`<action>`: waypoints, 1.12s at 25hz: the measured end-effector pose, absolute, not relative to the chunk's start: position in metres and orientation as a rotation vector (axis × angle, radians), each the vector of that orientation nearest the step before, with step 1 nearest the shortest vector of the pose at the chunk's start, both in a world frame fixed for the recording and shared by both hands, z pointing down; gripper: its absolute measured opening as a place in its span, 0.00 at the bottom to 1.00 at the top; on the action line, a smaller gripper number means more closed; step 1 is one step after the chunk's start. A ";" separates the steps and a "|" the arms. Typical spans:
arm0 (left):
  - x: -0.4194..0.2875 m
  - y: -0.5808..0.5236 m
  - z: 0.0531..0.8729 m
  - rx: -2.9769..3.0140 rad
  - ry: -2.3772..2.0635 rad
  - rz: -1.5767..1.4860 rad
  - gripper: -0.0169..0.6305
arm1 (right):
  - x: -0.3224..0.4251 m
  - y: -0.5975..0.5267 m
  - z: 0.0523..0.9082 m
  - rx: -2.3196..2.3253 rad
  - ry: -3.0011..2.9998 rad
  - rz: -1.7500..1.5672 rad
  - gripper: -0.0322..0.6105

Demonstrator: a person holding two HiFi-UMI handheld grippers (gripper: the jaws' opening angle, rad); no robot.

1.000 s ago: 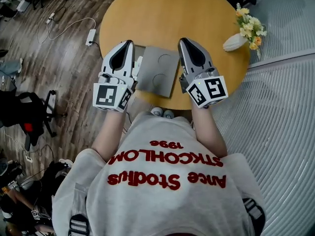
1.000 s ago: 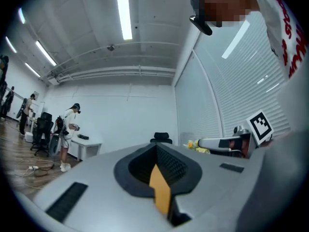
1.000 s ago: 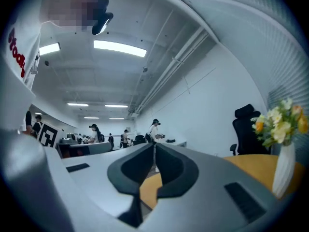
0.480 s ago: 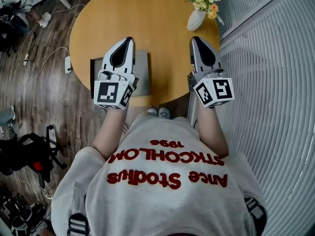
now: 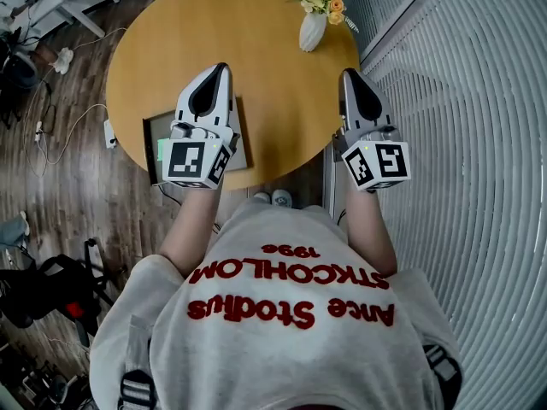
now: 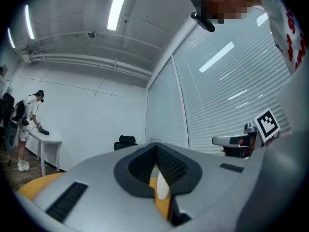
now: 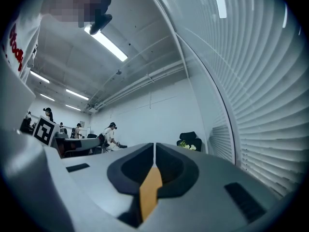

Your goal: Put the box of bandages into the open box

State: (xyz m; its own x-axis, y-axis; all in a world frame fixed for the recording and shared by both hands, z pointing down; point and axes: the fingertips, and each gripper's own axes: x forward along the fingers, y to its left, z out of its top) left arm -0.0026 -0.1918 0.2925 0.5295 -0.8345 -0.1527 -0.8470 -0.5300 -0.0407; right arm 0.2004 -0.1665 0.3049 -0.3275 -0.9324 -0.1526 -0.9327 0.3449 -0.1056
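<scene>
One white slatted blind wall: fills the right side of the head view and runs close beside the tabletop's right rim.
Brown wood-plank floor: lies to the left of the tabletop, with loose white cables across it.
Round yellow wooden tabletop: sits straight ahead of the person, and both claws are held out over its near half.
Grey shirt with red lettering: takes up the bottom of the head view, with a bare forearm running from it to each claw.
Flat grey box: lies on the tabletop at its near-left edge, largely covered by the left claw, so I cannot tell whether it is open.
Left claw: its jaws meet at the tips with nothing gripped. It hangs above the flat grey box, pointing away from the person, and a strip of yellow tabletop shows through the slot behind the tips.
Right claw: its jaws are pressed together, a thin seam between them, and it is empty. It sits over the tabletop's right rim, well apart from the flat grey box.
White vase of yellow and white flowers: stands upright at the far right of the tabletop, ahead of both claws.
Small green patch: sits at the left edge of the flat grey box, just beside the left claw's marker cube. I cannot tell whether it is the box of bandages.
</scene>
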 end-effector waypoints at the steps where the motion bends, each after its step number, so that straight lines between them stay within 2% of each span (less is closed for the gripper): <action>1: -0.001 -0.191 0.292 -2.651 1.463 0.175 0.03 | 0.203 -0.165 0.303 -1.704 2.413 0.005 0.07; 28: -0.003 -0.185 0.292 -2.617 1.516 0.191 0.03 | 0.210 -0.159 0.301 -1.700 2.400 0.007 0.07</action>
State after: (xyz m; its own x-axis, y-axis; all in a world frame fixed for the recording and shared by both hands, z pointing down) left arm -0.0030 -0.1848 0.2921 0.4929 -0.8545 -0.1639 -0.8685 -0.4946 -0.0331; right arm 0.2098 -0.1594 0.3007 -0.3187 -0.9333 -0.1655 -0.9343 0.3387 -0.1114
